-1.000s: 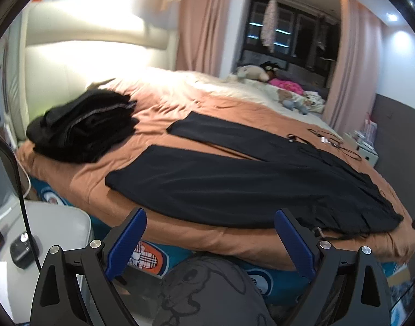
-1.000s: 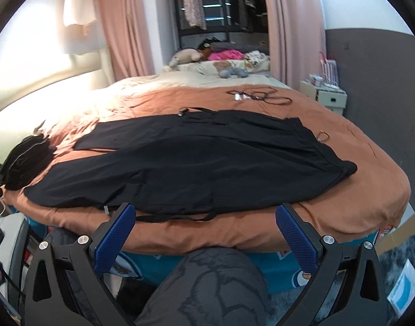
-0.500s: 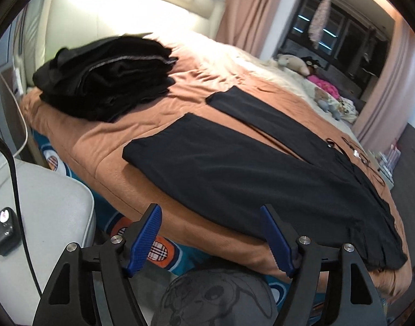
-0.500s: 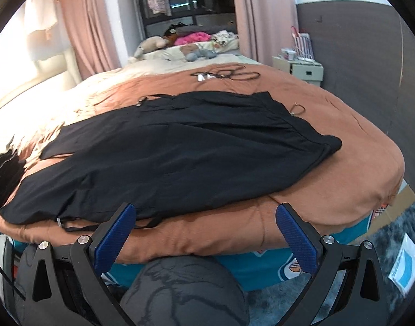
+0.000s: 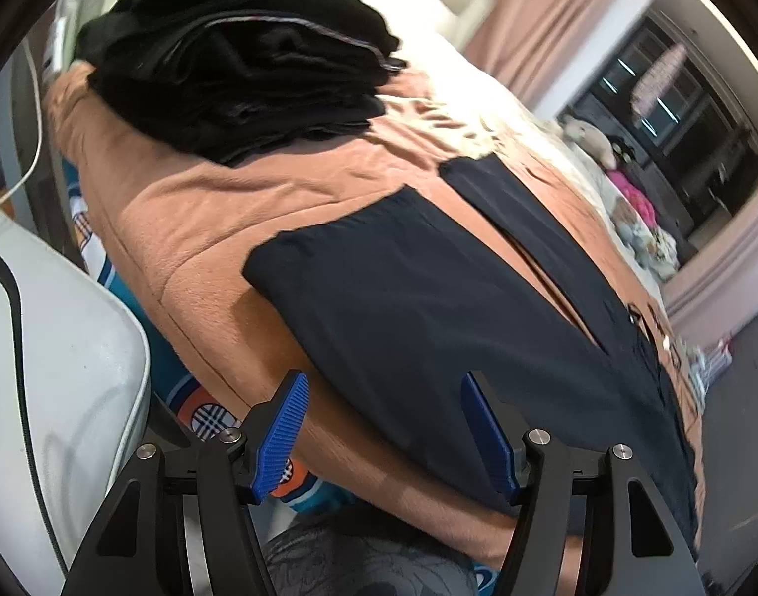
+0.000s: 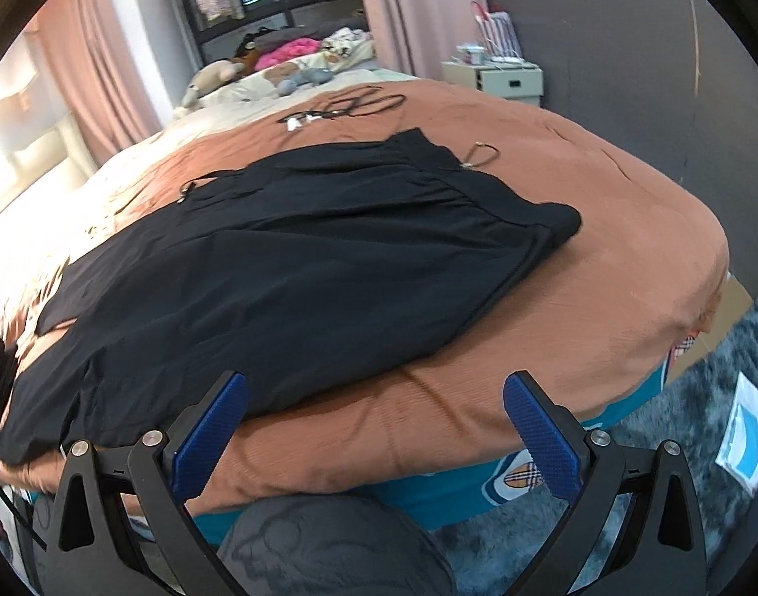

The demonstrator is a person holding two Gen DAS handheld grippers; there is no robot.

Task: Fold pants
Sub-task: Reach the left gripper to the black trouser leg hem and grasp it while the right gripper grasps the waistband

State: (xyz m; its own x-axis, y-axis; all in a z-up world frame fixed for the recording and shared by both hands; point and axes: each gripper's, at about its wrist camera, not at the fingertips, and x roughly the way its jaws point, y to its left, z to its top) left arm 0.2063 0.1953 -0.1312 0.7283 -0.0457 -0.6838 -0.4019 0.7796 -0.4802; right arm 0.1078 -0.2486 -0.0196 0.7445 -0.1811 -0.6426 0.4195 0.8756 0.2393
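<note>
Your left hand-held gripper and right hand-held gripper both hang open, empty, at the bed edge; black pants lie flat on it.

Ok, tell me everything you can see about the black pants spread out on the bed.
The black pants lie flat and unfolded on the brown blanket, in thin, smooth-looking fabric. The two legs part in a narrow V toward the headboard end, with blanket showing between them. The gathered waistband lies at the other end, slightly rumpled. The near leg's edge reaches the blanket's front edge. Neither the left gripper nor the right gripper touches them; both are open.
</note>
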